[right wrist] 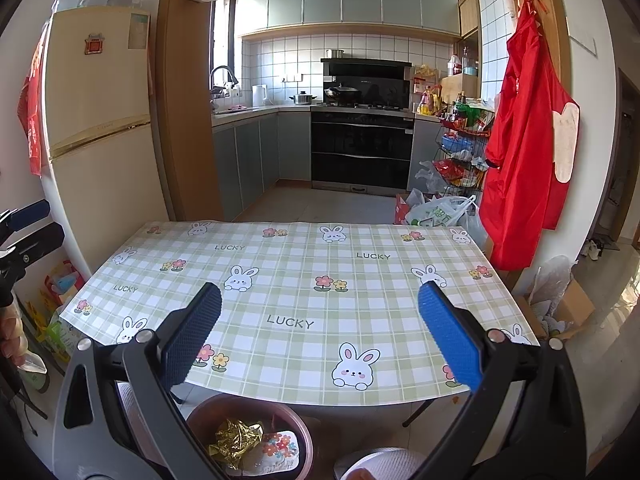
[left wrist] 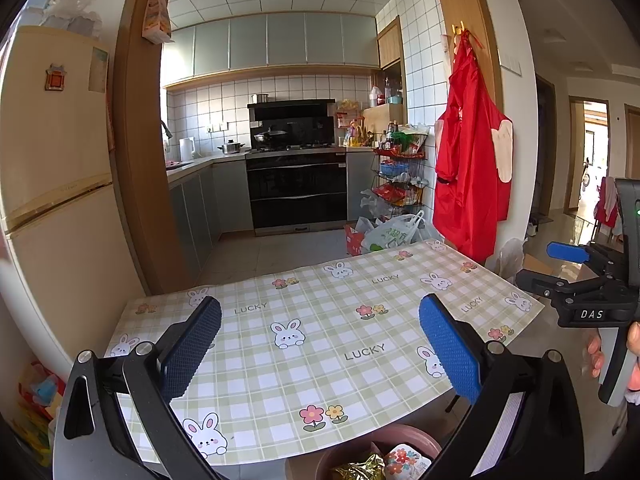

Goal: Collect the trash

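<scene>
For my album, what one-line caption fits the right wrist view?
Open hand-held gripper above a bunny-print tablecloth, with a bin holding gold foil below.

A home kitchen: a cream fridge (right wrist: 100, 120), a black stove (right wrist: 362, 142) under tiled walls, a red apron (right wrist: 524, 140) hanging by a cloth-covered table (right wrist: 300, 280).
</scene>
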Action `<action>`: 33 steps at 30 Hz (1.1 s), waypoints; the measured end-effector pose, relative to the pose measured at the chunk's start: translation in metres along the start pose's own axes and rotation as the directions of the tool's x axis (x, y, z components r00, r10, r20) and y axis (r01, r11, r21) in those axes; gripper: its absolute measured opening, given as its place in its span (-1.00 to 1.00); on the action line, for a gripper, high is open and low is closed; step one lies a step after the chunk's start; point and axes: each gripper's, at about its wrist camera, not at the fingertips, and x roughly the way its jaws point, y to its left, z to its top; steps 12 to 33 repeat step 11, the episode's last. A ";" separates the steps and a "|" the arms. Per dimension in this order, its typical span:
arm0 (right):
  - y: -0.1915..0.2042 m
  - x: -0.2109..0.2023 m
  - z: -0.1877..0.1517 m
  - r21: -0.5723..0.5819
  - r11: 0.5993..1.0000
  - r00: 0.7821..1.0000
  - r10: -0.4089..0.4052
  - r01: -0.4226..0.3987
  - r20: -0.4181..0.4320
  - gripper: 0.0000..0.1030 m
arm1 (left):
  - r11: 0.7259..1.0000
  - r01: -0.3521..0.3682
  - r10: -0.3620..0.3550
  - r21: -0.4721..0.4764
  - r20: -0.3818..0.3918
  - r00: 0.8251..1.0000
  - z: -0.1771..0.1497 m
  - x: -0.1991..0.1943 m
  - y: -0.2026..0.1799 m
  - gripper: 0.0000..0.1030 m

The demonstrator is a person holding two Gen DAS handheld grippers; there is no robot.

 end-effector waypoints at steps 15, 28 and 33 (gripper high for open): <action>0.000 0.000 0.000 0.001 1.000 1.000 0.000 0.000 -0.002 0.89 | 1.000 -0.001 0.001 -0.001 -0.005 1.000 -0.004 0.001 0.007 0.89; 0.000 0.000 0.000 0.001 1.000 1.000 0.000 0.000 -0.002 0.89 | 1.000 -0.001 0.001 -0.001 -0.005 1.000 -0.004 0.001 0.007 0.89; 0.000 0.000 0.000 0.001 1.000 1.000 0.000 0.000 -0.002 0.89 | 1.000 -0.001 0.001 -0.001 -0.005 1.000 -0.004 0.001 0.007 0.89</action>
